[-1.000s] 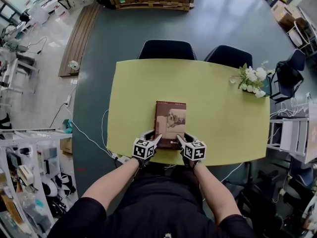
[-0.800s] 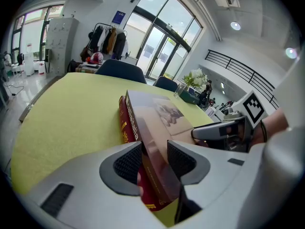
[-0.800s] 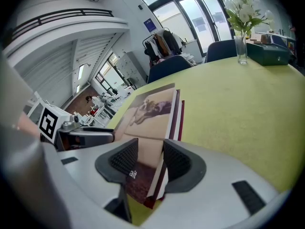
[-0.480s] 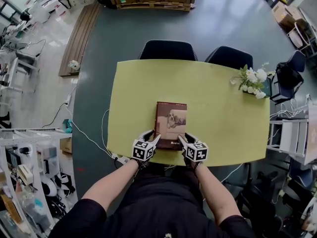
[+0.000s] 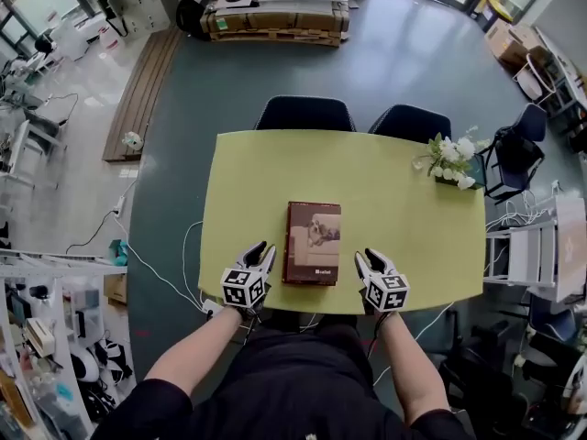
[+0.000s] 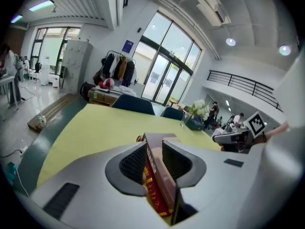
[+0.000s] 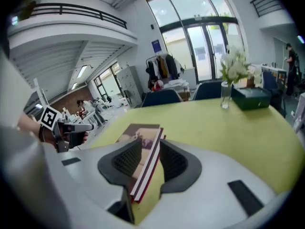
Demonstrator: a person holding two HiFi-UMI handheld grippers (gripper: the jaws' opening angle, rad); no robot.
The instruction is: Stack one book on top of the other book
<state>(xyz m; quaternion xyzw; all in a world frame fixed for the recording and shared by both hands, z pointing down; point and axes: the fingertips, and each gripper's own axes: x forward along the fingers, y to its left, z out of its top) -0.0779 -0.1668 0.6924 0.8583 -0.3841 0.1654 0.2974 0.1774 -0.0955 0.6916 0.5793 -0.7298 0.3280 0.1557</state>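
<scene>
A brown-covered book lies flat on a red-edged book near the front edge of the yellow table. In the left gripper view the brown spine sits above the red one. My left gripper hangs just left of the stack, clear of it. My right gripper hangs just right of it, also clear. Both jaws have just been closing and stay open, with nothing between the pads. The stack only lines up beyond the jaws in the right gripper view.
A vase of white flowers stands at the table's far right corner beside a dark green box. Two dark chairs are at the far side. White cables hang off the table's left front corner.
Both grippers have drawn away from the book's front corners, outward and up. The book stack has stayed where it was. My head view has shifted a little.
</scene>
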